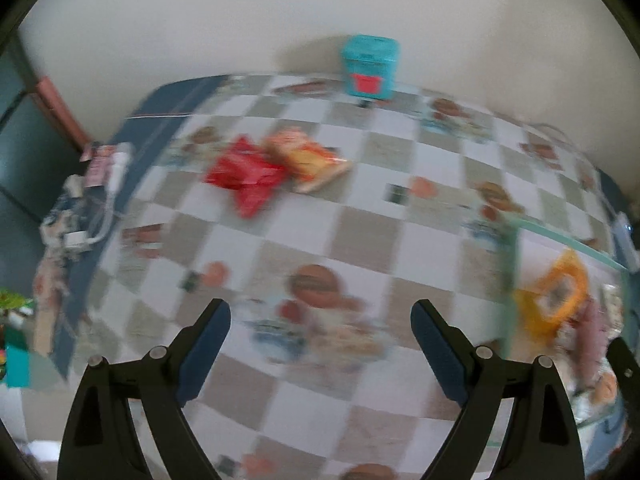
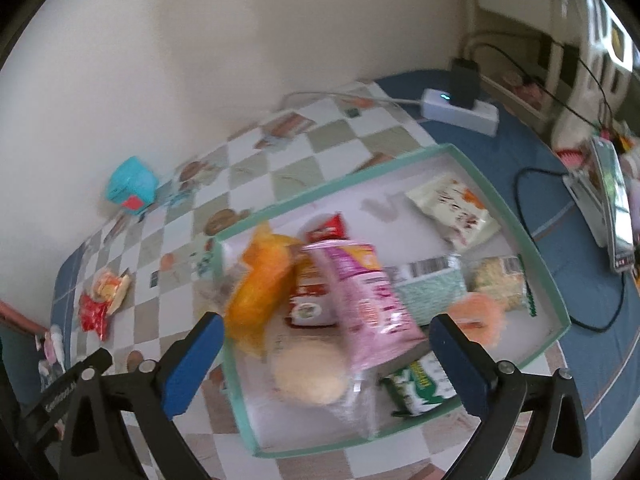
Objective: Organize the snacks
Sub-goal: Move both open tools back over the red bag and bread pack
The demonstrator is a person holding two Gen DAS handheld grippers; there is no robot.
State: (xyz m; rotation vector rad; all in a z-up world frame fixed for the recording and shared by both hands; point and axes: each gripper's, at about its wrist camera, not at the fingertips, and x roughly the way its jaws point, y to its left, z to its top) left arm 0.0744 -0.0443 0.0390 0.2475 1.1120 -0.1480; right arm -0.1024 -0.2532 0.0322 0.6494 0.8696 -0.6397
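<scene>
My right gripper (image 2: 324,328) hangs open over a shallow white tray with a teal rim (image 2: 400,162). In the tray lie a pink packet (image 2: 368,300), an orange packet (image 2: 260,288), a cream packet (image 2: 452,210), a green-and-white packet (image 2: 420,384) and several others. The pink packet shows between the wide jaws, and neither pad touches it. My left gripper (image 1: 320,320) is open over bare checked cloth with nothing between its fingers. Beyond it a red packet (image 1: 244,176) and an orange-yellow packet (image 1: 308,158) lie together on the table. The tray's corner (image 1: 568,240) shows at the right.
A teal box (image 1: 370,66) stands at the table's far edge against the wall. A white power strip (image 2: 460,110) with a black plug and cables lies beyond the tray. A phone on a stand (image 2: 612,200) sits at the right. Clutter lines the table's left edge (image 1: 80,208).
</scene>
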